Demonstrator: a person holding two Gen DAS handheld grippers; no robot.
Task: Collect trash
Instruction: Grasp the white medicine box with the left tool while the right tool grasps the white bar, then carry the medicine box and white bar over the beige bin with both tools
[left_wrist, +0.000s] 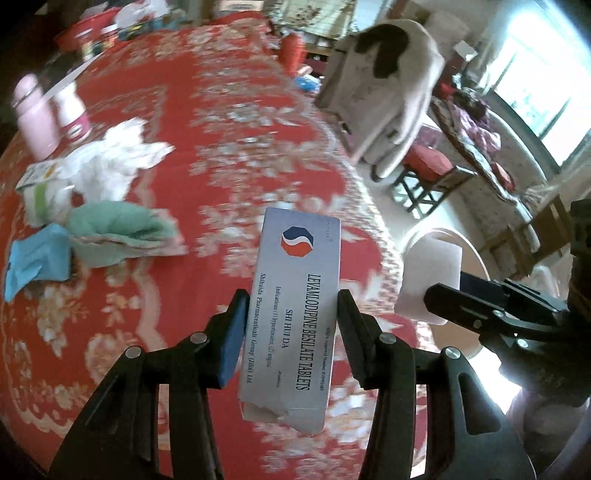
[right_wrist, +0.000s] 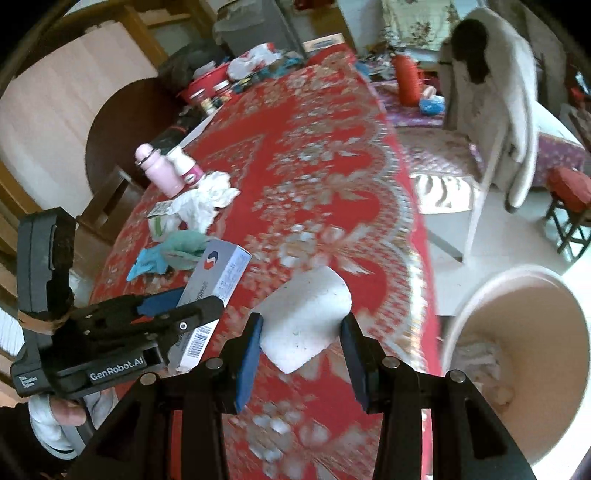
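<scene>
Tablet box (left_wrist: 295, 306) pinched in L claw (left_wrist: 291, 314), white pad (right_wrist: 304, 319) in R claw (right_wrist: 302, 332).

The medicine box (left_wrist: 295, 310) clamped in the left tool (left_wrist: 291, 325) reads "LEVAMLODIPINE BESILATE TABLETS", "SHI HUI DA", "Indications", and "Shihuida Pharmaceuticals Group (Jilin) Ltd.", beneath a red-and-blue octagon logo. Seen from the right wrist, that tool's body bears "GenRobot.AI", and a barcode shows on the box's end.

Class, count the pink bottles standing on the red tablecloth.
2. Both stand side by side at the table's far left edge: a plain pink bottle, and a white-and-pink bottle to its right. Clutter may hide others.
</scene>
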